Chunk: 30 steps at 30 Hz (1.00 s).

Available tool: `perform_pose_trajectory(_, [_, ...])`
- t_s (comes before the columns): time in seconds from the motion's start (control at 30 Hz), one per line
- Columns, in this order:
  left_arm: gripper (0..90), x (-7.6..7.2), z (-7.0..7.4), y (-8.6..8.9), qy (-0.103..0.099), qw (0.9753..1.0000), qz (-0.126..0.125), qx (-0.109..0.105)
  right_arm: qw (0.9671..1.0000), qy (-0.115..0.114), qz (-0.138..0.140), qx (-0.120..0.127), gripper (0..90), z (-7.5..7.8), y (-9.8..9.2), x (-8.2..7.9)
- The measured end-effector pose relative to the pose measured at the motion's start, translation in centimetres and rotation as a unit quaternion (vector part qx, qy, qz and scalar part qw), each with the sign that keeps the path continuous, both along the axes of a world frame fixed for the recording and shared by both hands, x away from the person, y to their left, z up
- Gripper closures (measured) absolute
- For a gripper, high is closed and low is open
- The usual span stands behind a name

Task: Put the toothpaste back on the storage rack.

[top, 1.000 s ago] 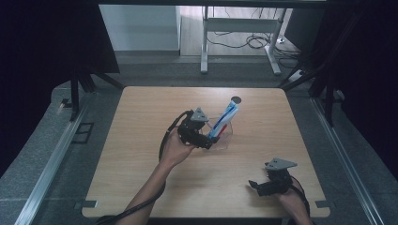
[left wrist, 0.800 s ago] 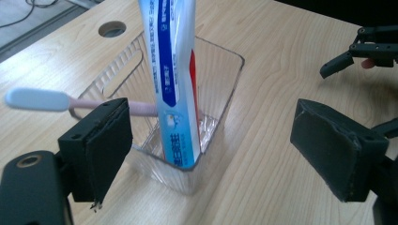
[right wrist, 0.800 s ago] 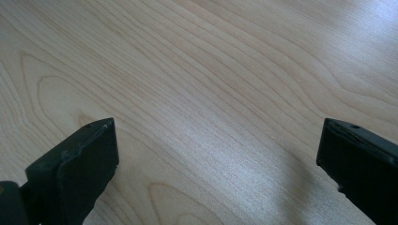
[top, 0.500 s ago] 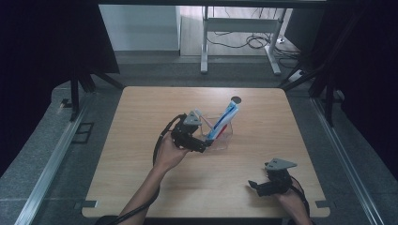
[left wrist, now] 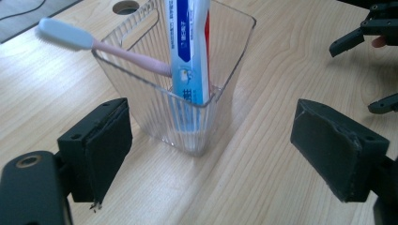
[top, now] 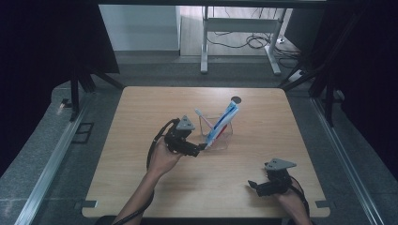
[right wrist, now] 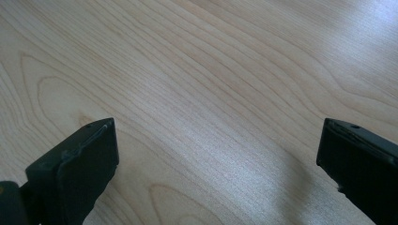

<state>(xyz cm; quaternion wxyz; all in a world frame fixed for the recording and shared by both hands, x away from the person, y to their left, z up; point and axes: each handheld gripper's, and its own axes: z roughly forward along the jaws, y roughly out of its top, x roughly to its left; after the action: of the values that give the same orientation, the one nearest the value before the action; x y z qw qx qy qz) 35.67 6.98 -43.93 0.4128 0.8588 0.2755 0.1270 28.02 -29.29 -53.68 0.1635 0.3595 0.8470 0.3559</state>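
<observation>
A person's left gripper (top: 202, 146) sits near the middle of a wooden table (top: 141, 108), its jaws spread wide and holding nothing. Just ahead of those jaws, not touching them, stands a clear ribbed plastic cup (left wrist: 187, 108) with a squarish mouth. Inside it, a pink toothbrush (left wrist: 94, 42) with a pale head leans out over the rim to the gripper's left, and a blue and white toothpaste tube (left wrist: 190, 56) stands nearly upright against the near wall. The cup looks light, stiff and smooth, so it may slip or tip under its tall contents; a hold low across two opposite walls seems safest. To the right, well apart from the cup, the right gripper (top: 256, 186) rests near the table's front edge, jaws also spread wide over bare wood.
</observation>
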Motion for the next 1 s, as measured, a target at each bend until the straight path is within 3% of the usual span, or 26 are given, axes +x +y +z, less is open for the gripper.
perform_pose_trajectory(1.0, [13.2, -3.0, -2.7, 2.5, 0.001, 0.9997, 0.015, 0.022, 1.0000, 0.002, 0.002, -0.004, 0.0, -0.1, 0.2, 0.0])
